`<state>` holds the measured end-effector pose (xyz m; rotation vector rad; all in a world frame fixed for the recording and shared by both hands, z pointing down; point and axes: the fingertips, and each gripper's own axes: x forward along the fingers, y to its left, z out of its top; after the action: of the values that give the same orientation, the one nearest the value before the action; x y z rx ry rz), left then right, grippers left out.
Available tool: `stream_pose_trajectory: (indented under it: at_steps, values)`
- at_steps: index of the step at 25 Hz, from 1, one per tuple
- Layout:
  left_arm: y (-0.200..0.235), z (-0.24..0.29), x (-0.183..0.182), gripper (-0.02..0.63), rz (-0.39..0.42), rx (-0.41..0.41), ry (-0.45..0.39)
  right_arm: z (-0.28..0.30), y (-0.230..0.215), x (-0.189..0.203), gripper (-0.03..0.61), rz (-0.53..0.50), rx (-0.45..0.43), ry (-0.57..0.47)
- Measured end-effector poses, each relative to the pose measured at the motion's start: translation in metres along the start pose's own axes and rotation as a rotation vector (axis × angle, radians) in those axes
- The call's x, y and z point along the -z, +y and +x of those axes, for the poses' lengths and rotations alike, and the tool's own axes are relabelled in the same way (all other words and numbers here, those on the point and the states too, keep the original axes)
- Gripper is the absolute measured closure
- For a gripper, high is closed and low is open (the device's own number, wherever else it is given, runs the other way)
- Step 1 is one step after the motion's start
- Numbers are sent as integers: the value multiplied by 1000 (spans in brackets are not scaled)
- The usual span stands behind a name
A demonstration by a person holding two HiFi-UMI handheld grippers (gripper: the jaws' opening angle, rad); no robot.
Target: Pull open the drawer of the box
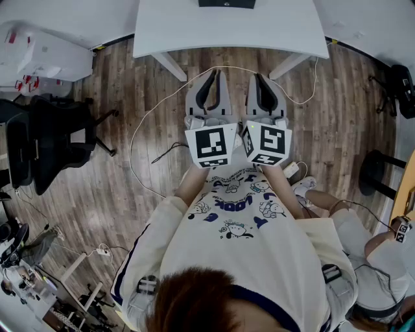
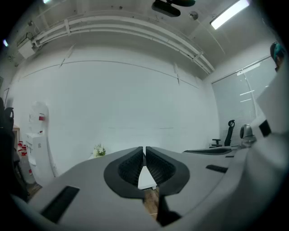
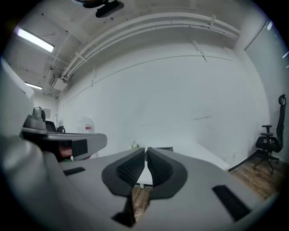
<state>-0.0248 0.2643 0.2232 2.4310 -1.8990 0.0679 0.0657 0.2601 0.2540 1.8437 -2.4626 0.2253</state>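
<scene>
No box with a drawer shows plainly. A dark flat object [image 1: 227,3] lies at the far edge of the white table [image 1: 227,29], cut off by the frame. I hold both grippers side by side in front of my chest, above the wooden floor, pointing at the table and short of it. My left gripper [image 1: 214,76] [image 2: 144,151] is shut with nothing between its jaws. My right gripper [image 1: 258,78] [image 3: 146,151] is shut and empty too. In the right gripper view the table [image 3: 203,153] lies ahead beyond the jaws.
A black office chair [image 1: 52,139] stands at the left. A white cable [image 1: 149,130] loops over the floor in front of the table. A seated person [image 1: 363,240] is at my right. A black stool [image 1: 379,172] stands beyond them. A water dispenser [image 2: 38,135] stands by the wall.
</scene>
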Motion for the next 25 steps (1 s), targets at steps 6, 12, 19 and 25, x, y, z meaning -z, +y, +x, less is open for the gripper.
stream_pose_trajectory:
  at_steps: [6, 12, 19, 25]
  values:
    - [-4, 4, 0, 584, 4, 4, 1, 1, -4, 2, 540, 5, -1, 8]
    - [-5, 7, 0, 584, 8, 5, 4, 3, -5, 2, 540, 13, -4, 12]
    - [-9, 16, 2, 584, 10, -4, 6, 10, -15, 0, 538, 16, -2, -9]
    - [-16, 24, 4, 584, 11, -28, 2, 16, -27, 1, 538, 13, -32, -11]
